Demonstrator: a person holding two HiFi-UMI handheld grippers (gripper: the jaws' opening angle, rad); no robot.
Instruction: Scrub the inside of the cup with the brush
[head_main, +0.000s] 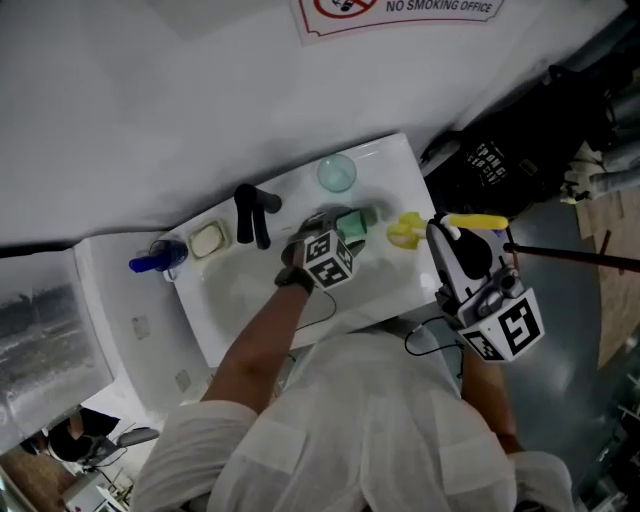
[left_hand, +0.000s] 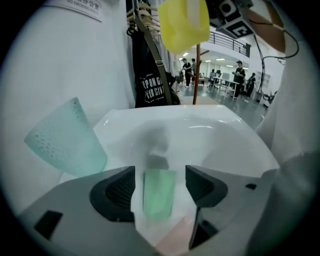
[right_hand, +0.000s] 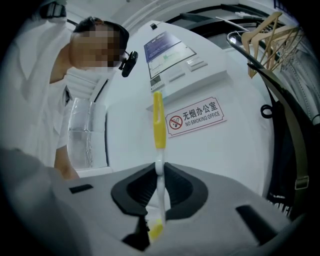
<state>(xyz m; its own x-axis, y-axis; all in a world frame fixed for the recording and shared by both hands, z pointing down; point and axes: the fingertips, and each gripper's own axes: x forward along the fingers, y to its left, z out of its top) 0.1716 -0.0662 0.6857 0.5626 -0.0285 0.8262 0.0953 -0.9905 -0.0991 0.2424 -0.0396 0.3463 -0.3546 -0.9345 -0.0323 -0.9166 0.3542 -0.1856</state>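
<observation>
My left gripper (head_main: 337, 226) reaches into the white sink (head_main: 400, 292). In the left gripper view a green cup (left_hand: 160, 192) lies between the jaws of my left gripper (left_hand: 160, 181), with a gap on each side, so the pads do not press on it. The same green cup (head_main: 354, 220) shows in the head view just past the marker cube. A pale teal cup (head_main: 337, 172) (left_hand: 65, 141) stands on the sink's far rim. My right gripper (head_main: 447, 233) (right_hand: 159, 172) is shut on the handle of a yellow and white brush (head_main: 405, 230) (right_hand: 158, 125), whose head (left_hand: 183, 20) hangs over the basin.
A black tap (head_main: 255, 213) rises at the back of the sink, with a soap dish (head_main: 208, 239) and a blue object (head_main: 156, 259) to its left. A black bag (head_main: 497, 160) hangs right of the sink. A no-smoking sign (head_main: 400, 8) is on the wall.
</observation>
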